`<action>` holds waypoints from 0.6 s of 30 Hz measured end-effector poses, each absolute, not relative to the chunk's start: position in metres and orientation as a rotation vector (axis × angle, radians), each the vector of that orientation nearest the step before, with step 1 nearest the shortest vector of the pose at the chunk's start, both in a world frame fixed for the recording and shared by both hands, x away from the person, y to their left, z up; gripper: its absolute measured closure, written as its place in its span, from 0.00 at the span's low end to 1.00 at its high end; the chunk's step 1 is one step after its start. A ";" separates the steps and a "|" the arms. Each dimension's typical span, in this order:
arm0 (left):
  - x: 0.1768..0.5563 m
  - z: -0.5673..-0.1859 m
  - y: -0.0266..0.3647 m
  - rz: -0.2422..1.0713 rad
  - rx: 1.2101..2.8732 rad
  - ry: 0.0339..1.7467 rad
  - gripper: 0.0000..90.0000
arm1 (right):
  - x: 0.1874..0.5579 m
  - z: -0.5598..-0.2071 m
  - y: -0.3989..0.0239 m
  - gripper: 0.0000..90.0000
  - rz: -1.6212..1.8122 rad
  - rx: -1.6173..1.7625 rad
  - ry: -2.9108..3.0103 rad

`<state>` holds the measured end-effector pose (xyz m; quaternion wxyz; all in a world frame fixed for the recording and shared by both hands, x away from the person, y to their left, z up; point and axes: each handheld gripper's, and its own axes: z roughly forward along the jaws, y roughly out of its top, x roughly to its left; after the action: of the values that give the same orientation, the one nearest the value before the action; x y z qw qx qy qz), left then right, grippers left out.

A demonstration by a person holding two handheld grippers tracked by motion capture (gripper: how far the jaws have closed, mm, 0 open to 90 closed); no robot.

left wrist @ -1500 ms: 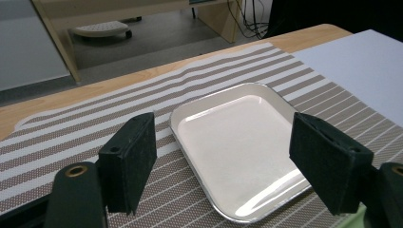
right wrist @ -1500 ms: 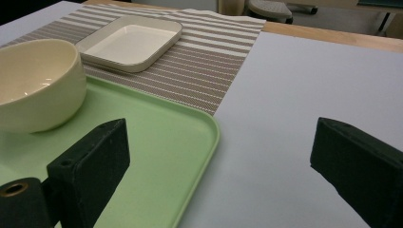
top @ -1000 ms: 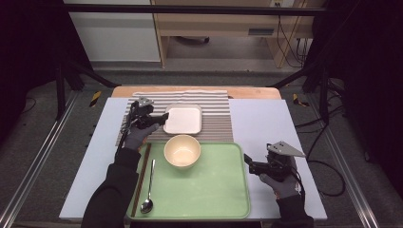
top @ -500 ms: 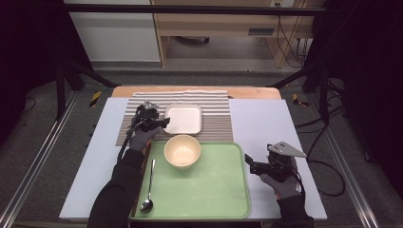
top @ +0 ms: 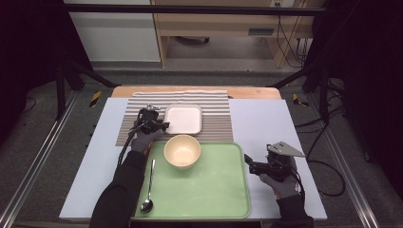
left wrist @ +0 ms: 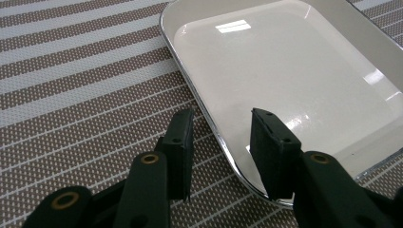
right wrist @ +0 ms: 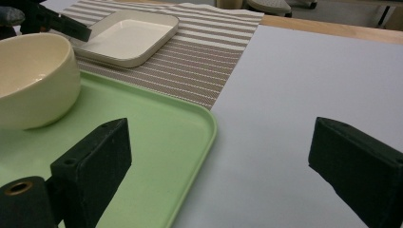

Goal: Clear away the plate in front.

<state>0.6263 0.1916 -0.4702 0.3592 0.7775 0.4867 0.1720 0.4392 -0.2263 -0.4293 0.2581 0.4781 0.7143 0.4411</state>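
Left gripper (left wrist: 221, 145) sits at the near-left rim of the white square dish (top: 183, 118), which lies flat on the striped placemat (top: 216, 123), just behind the green tray (top: 209, 190). In the left gripper view the jaws straddle the rim: one pad outside over the mat, the other inside the dish. They have just been closing, rim between them, but there's a visible gap on both sides, so no pinch yet. Step in hand looks like grabbing the dish by its edge. To do it well: finish the closure with the rim square between the pads, seated deep enough that the lip doesn't slip out, outer jaw low enough to catch under the lip without snagging the mat. Glazed surface, likely slick, so squeeze firmly before lifting, then lift level. An edge hold on a flat dish will want to droop. Right gripper (right wrist: 218, 161) is spread wide, holding nothing, hovering over the tray's right edge. Cream bowl (top: 182, 150) and spoon (top: 149, 185) are on the tray; keep the dish clear of the bowl.
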 end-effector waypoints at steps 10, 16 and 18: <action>0.628 -0.472 0.191 0.419 2.002 1.299 0.76 | 0.439 -0.429 -0.226 0.08 1.197 1.295 1.936; 0.628 -0.472 0.190 0.406 1.982 1.338 0.83 | 0.440 -0.430 -0.224 0.08 1.190 1.295 1.943; 0.628 -0.471 0.190 0.404 1.977 1.352 0.84 | 0.440 -0.431 -0.224 0.08 1.188 1.295 1.944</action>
<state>0.6283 0.1898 -0.4714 0.3491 0.7628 0.5216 0.1560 0.4399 -0.2242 -0.4305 0.2574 0.4774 0.7168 0.4381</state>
